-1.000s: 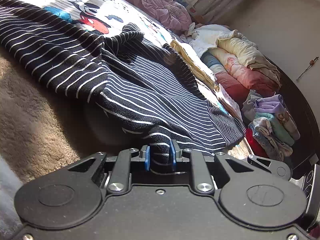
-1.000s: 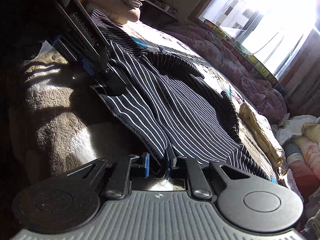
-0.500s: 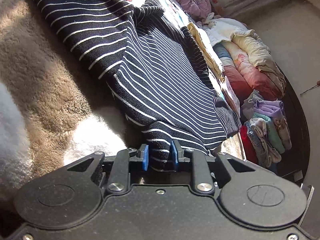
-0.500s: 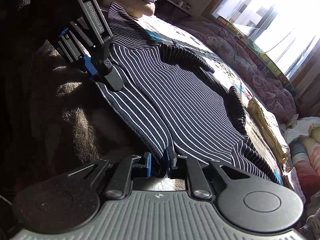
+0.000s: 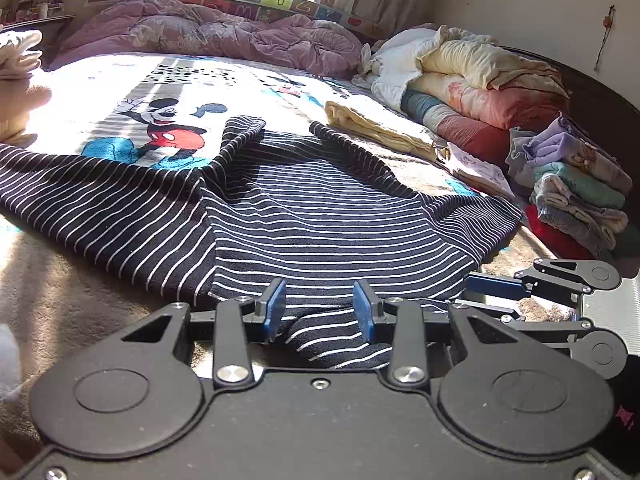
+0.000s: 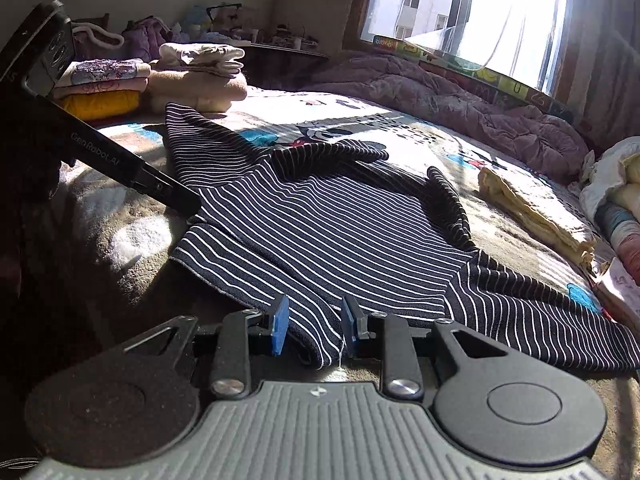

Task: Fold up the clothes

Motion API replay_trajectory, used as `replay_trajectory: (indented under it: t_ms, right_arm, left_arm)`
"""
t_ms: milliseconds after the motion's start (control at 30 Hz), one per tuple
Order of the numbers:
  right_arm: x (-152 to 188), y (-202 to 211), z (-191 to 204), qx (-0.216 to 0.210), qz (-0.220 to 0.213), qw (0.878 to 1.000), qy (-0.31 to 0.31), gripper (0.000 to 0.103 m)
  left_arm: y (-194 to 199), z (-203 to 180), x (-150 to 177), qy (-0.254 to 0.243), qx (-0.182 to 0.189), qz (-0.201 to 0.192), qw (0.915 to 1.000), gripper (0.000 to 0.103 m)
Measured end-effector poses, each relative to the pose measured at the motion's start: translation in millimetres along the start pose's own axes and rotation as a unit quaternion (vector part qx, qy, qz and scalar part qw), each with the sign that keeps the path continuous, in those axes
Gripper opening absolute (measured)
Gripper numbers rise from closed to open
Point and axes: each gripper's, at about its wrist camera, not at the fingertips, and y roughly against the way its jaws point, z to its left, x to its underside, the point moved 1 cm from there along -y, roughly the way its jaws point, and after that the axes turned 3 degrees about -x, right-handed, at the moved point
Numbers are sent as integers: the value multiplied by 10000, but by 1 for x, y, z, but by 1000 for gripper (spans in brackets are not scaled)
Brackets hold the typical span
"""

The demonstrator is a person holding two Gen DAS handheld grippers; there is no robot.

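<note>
A navy shirt with thin white stripes point(image 5: 320, 216) lies spread flat on the bed, sleeves out to both sides; it also shows in the right wrist view point(image 6: 344, 236). My left gripper point(image 5: 320, 310) is open at the shirt's near hem, blue pads apart, a fold of hem lying loose between them. My right gripper point(image 6: 314, 322) is open too, with the hem edge lying between its pads. The right gripper's fingers point(image 5: 496, 284) show at the right in the left wrist view; the left gripper point(image 6: 176, 200) rests on the shirt's left edge in the right wrist view.
The bed has a Mickey Mouse sheet point(image 5: 160, 120) and a beige fleece blanket point(image 5: 52, 280) near me. A purple quilt point(image 5: 208, 32) lies by the window. Stacked folded clothes point(image 5: 572, 184) and bedding point(image 5: 472, 80) stand right; more folded piles point(image 6: 160, 80) lie at left.
Both grippers have opened and let go of the shirt hem. The shirt has been lowered and now lies flat and spread on the bed. Both cameras have levelled out.
</note>
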Motion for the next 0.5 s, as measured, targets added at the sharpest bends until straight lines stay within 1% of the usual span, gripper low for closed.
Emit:
replay_trajectory:
  t_ms: [33,67,100,133,167,200,233,300,333,367,400,433,467,500]
  right_arm:
    - [-1,-1,-3,17,-96,9998,-144,28]
    - [3,-10,-5,-27,-2,9997,-257,28]
    - [9,-24,-7,-185,353,9983,-414,29]
    - [16,-33,-5,-299,595,9967,-470,30]
    - [18,-30,-3,-311,568,9970,-430,32]
    - [19,-26,0,-305,494,9976,-375,32]
    - [18,-20,-2,-317,441,9976,-440,30]
    - [18,-3,-13,-214,130,9967,-766,29]
    - [19,2,-19,-99,49,9956,-929,29]
    - [23,6,-32,157,-33,9918,-1270,29]
    - [29,8,-49,257,-131,9833,-1796,29]
    - [36,10,-67,321,-232,9713,-2347,31]
    - [43,11,-84,384,-332,9560,-2890,32]
    - [54,13,-105,375,-464,9326,-3560,33]
  left_arm:
    - [-4,-3,0,-83,34,-35,10000,34]
    - [-14,-5,1,-149,44,126,9998,34]
    - [-26,-8,4,-279,41,401,9988,37]
    - [-38,-10,8,-403,35,655,9970,38]
    - [-39,-12,8,-448,-26,578,9973,35]
    - [-39,-15,7,-497,-81,497,9975,35]
    - [-36,-21,4,-600,-17,365,9975,35]
    - [-39,-38,3,-891,169,219,9956,35]
    - [-40,-47,3,-1036,262,146,9942,35]
    - [-42,-56,3,-1181,355,72,9923,35]
    - [-44,-65,3,-1325,447,-1,9902,35]
    - [-45,-73,3,-1469,540,-74,9877,35]
    - [-47,-82,2,-1612,632,-147,9848,35]
    - [-48,-91,2,-1755,724,-221,9816,35]
